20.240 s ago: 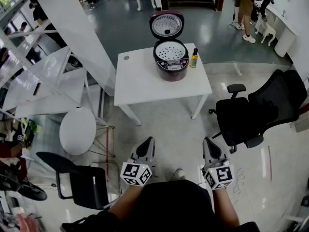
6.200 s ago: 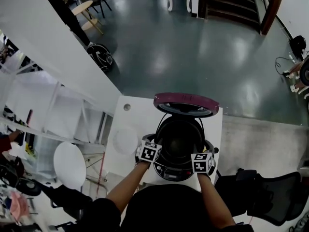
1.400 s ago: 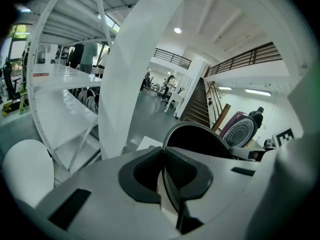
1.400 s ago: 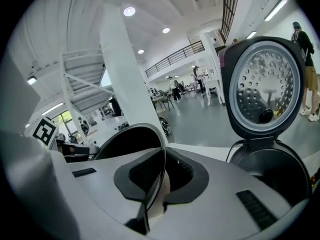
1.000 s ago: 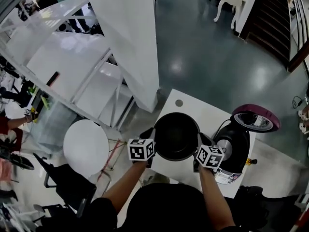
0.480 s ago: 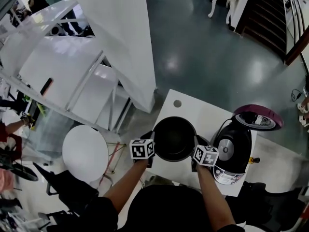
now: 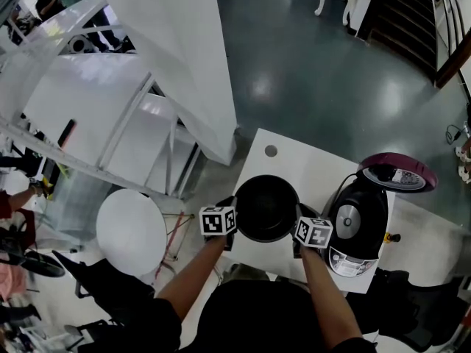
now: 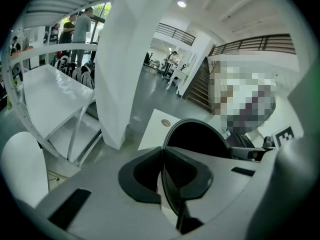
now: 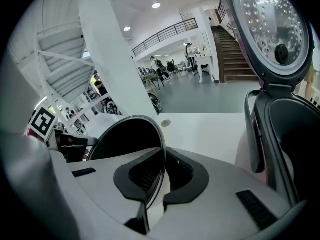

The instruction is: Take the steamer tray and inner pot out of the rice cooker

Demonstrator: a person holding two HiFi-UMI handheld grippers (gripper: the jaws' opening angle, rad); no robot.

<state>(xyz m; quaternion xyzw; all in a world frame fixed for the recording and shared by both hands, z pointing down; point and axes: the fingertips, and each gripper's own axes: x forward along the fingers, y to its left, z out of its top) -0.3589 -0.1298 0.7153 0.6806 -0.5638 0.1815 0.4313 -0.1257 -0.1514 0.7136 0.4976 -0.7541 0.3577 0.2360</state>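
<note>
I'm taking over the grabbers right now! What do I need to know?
Left gripper: shut on the rim of the inner pot.
Right gripper: shut on the opposite side of the rim.
Pot: out of the rice cooker, held over the white table, left of the cooker in the head view. I cannot tell if it has touched down.
Cooker: lid open, hollow looks empty.
Steamer tray: not seen in any view.
Done: pot is out.
Left: set the pot down, release both grippers, find the tray.
</note>
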